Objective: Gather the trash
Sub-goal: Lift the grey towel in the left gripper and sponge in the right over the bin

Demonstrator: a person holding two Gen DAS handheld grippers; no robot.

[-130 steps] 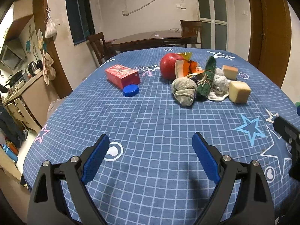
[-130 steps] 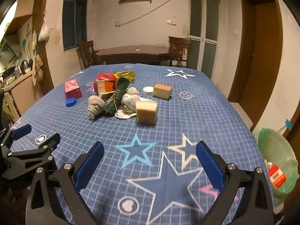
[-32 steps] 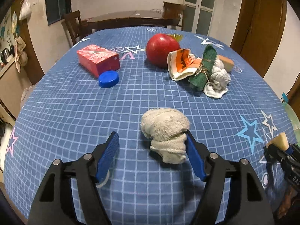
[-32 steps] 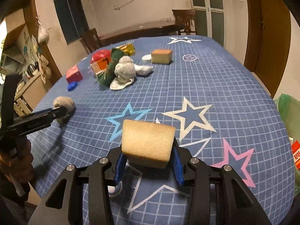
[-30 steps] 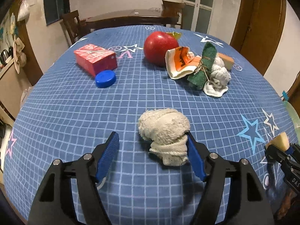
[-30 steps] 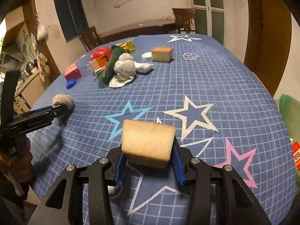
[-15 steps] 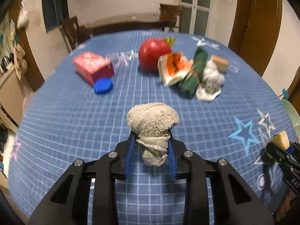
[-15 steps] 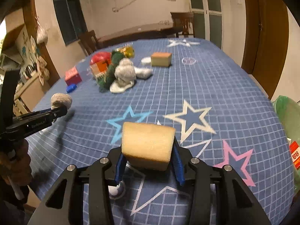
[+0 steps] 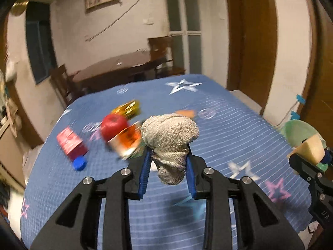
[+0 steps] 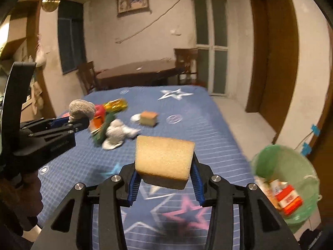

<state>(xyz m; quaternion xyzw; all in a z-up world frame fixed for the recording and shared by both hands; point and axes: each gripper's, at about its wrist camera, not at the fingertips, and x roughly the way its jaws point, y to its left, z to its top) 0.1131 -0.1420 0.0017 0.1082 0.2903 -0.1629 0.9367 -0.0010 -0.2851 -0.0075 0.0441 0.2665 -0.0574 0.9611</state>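
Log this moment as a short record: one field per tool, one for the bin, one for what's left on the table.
left tool: shut on rolled beige cloth, lifted off the table
right tool: shut on yellow sponge, held above the table
bin: green bag beside the table, red-and-white carton inside
left on table: apple, red box, blue cap, second sponge, white cloth

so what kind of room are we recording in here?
Most likely a lived-in home dining room. A dark wooden dining table with wooden chairs stands at the back, a framed picture hangs on the scuffed wall, and the work surface wears a blue star-print tablecloth.
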